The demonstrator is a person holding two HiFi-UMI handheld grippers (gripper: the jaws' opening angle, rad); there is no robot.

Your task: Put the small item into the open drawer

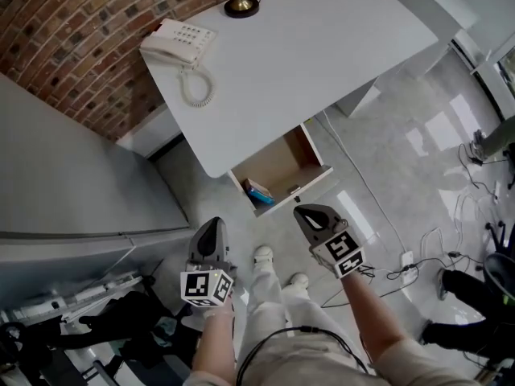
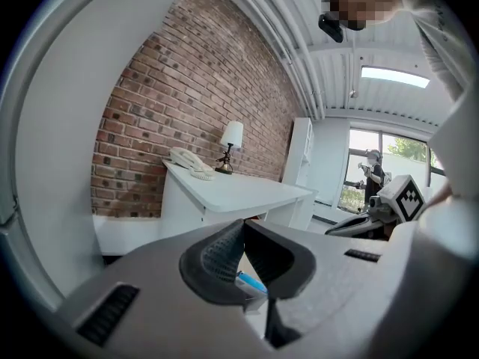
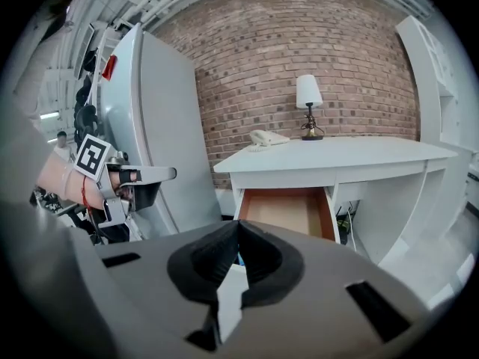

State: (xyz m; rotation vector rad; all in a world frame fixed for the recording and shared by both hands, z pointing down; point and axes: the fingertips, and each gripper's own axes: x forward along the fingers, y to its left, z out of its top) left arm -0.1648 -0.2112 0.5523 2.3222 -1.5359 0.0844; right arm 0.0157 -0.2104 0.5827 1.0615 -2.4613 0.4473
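Note:
A white desk (image 1: 306,63) has its wooden drawer (image 1: 314,179) pulled open toward me. A small blue item (image 1: 259,191) lies inside, near the drawer's front left corner. My left gripper (image 1: 214,222) hovers below and left of the drawer, shut with nothing held. My right gripper (image 1: 299,210) hangs just in front of the drawer's front panel, also shut and empty. In the right gripper view the drawer (image 3: 288,208) gapes straight ahead beyond the shut jaws of the right gripper (image 3: 238,230). Past the left gripper (image 2: 244,230), a sliver of the blue item (image 2: 251,281) shows.
A white telephone (image 1: 179,43) and a lamp base (image 1: 241,5) stand at the desk's far side against the brick wall. A tall grey cabinet (image 1: 72,183) fills the left. Cables and a power strip (image 1: 406,264) lie on the glossy floor at right. My shoes (image 1: 263,254) are below the drawer.

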